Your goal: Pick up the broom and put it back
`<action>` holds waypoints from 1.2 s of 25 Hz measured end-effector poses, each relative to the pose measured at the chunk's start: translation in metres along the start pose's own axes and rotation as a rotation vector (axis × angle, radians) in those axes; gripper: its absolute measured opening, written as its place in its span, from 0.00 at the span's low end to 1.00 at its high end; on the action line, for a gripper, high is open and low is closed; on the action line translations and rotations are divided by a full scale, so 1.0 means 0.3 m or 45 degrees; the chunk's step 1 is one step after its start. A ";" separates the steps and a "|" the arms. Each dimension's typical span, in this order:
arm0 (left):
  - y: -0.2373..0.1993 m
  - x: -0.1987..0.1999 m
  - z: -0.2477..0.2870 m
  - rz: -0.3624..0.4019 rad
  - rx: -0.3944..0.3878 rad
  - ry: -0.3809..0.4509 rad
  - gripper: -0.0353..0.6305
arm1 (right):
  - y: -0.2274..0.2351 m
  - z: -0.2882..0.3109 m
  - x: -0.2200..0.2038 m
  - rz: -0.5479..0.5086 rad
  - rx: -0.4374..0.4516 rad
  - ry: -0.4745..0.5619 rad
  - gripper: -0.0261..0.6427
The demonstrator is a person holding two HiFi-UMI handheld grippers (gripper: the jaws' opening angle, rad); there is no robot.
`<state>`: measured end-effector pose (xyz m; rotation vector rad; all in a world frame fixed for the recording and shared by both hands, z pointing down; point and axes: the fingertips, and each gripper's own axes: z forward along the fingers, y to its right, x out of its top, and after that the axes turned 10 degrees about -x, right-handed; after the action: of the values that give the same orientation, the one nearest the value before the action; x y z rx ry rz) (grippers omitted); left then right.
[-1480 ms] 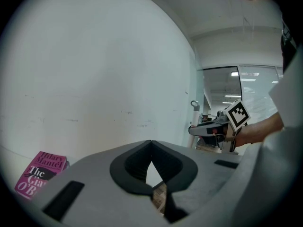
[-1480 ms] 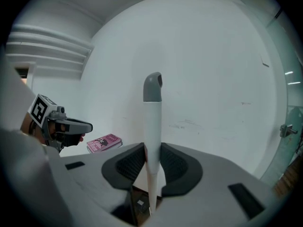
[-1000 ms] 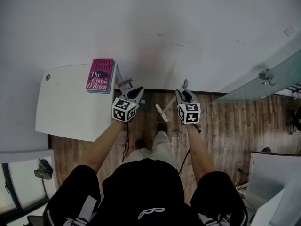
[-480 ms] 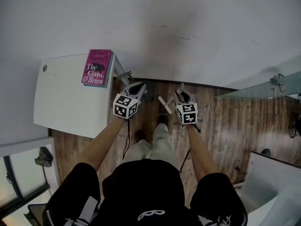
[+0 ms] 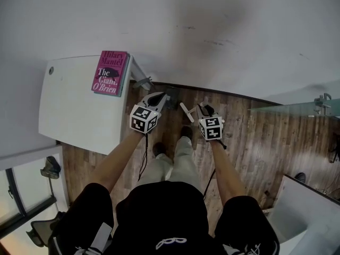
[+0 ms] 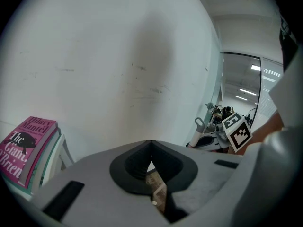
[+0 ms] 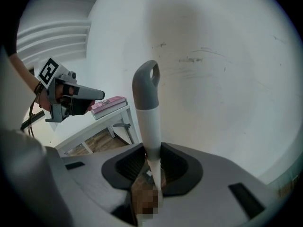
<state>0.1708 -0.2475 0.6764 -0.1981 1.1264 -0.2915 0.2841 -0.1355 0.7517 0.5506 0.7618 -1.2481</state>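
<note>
White wall [image 5: 212, 25] stands at twelve o'clock, with wood-plank floor [image 5: 255, 137] below. A white table [image 5: 74, 116] at ten o'clock carries a pink book [image 5: 110, 72]. The right gripper [image 7: 152, 155] pinches the broom [image 7: 150, 122] by its white handle, grey loop toward the wall. The left gripper [image 6: 150, 142] has its jaws pressed together, empty.

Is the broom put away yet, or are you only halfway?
Picked up: the right tongs are clamped on the broom handle, whose grey loop end points toward the white wall. In hand: holding it there. The left tongs are closed and empty. Left to do: set the broom back in its place, which I can't see here.
</note>
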 end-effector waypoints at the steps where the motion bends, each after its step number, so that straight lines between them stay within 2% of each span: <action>1: -0.011 -0.003 0.005 -0.005 0.006 -0.002 0.09 | 0.002 0.014 -0.002 0.007 0.008 -0.004 0.21; 6: -0.069 -0.004 0.032 -0.028 0.041 -0.005 0.09 | 0.040 0.093 0.016 0.063 0.042 0.004 0.21; 20: -0.229 0.080 0.150 -0.061 0.153 0.035 0.09 | 0.166 0.385 0.182 0.070 0.115 0.008 0.21; 30: -0.270 0.117 0.230 -0.101 0.193 0.063 0.09 | 0.271 0.526 0.255 0.088 0.124 -0.021 0.21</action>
<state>0.2369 -0.3349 0.6996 -0.1020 1.1420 -0.4526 0.4058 -0.2801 0.7915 0.6401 0.6657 -1.2287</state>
